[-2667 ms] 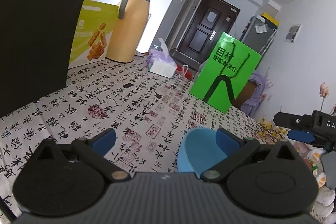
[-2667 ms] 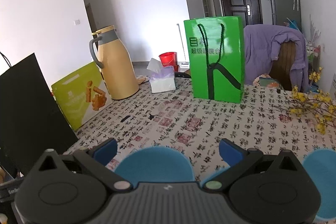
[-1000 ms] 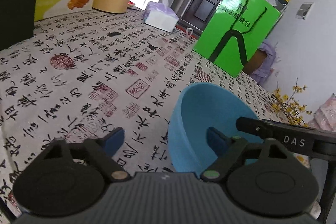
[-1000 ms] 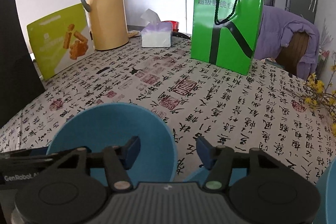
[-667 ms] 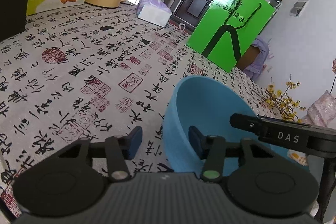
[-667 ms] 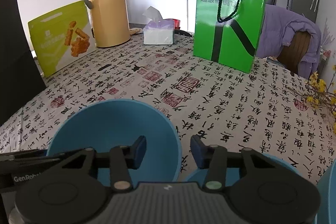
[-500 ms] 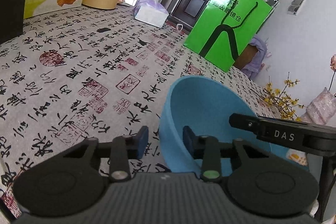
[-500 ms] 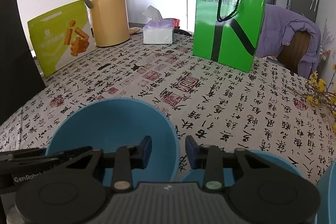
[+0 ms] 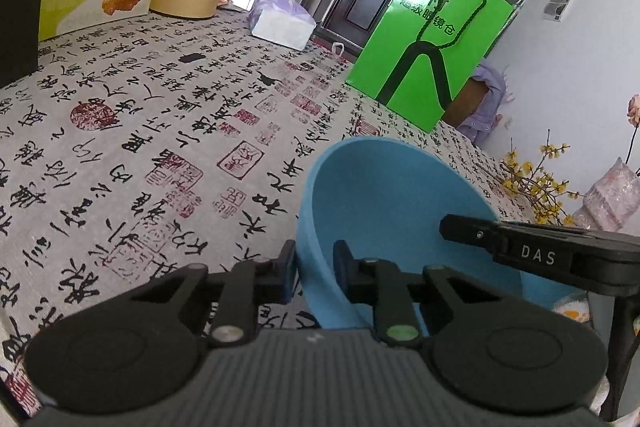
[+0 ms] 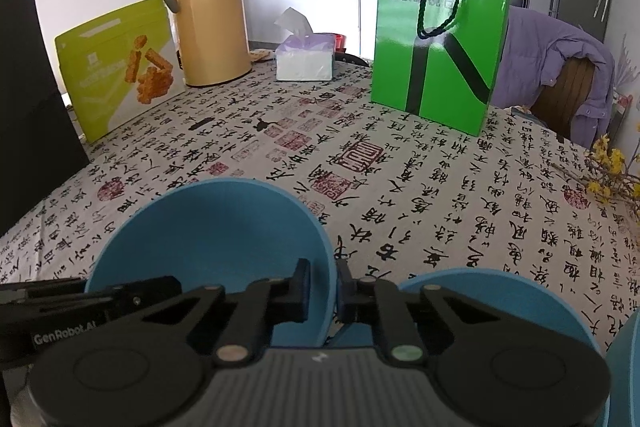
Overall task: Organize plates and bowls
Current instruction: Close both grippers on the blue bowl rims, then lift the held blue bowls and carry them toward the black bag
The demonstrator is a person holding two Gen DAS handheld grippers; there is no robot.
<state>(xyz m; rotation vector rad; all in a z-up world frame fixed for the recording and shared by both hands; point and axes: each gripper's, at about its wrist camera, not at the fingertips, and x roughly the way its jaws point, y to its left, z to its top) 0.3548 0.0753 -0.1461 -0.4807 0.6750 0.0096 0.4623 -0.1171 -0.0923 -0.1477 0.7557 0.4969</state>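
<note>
Here we find both grippers, left and right, pinching opposite rims of the blue bowl on the desk, the left jaws closing; we advise lifting level, together.

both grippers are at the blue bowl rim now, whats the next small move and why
Probably a short joint lift of the blue bowl, then across over the blue plate beside it. The right gripper is shut on the rim's right side. The left gripper straddles the opposite wall, its jaws still closing, so let it finish first. With the bowl pinched on both sides, raising evenly should keep it level.
</note>
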